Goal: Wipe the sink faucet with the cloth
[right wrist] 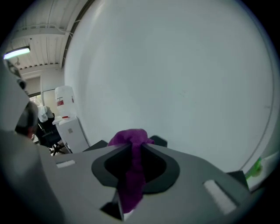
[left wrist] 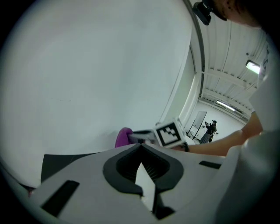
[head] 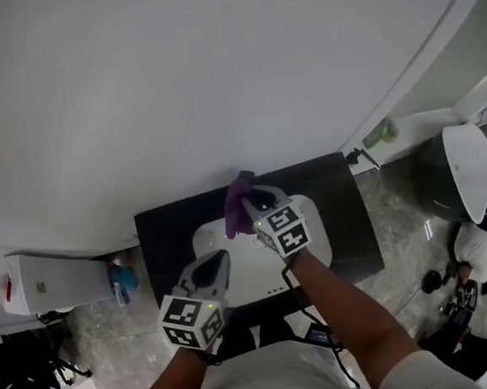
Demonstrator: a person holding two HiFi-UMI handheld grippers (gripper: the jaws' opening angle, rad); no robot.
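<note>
A purple cloth (head: pixel 239 204) hangs at the back rim of the white sink basin (head: pixel 317 243), close to the white wall. My right gripper (head: pixel 250 200) is shut on it; in the right gripper view the cloth (right wrist: pixel 131 175) runs down between the jaws of the right gripper (right wrist: pixel 131 146) and bunches above the tips. The faucet is hidden under the cloth and gripper. My left gripper (head: pixel 218 261) hovers over the basin's near left side with its jaws together and nothing held. In the left gripper view the left gripper (left wrist: pixel 141 146) points toward the cloth (left wrist: pixel 123 136).
The basin sits in a dark countertop (head: pixel 356 209). A green bottle (head: pixel 382 132) stands on a ledge at the right. A white cabinet (head: pixel 49 283) is at the left, a white-lidded bin (head: pixel 470 167) and a crouching person (head: pixel 477 252) at the right.
</note>
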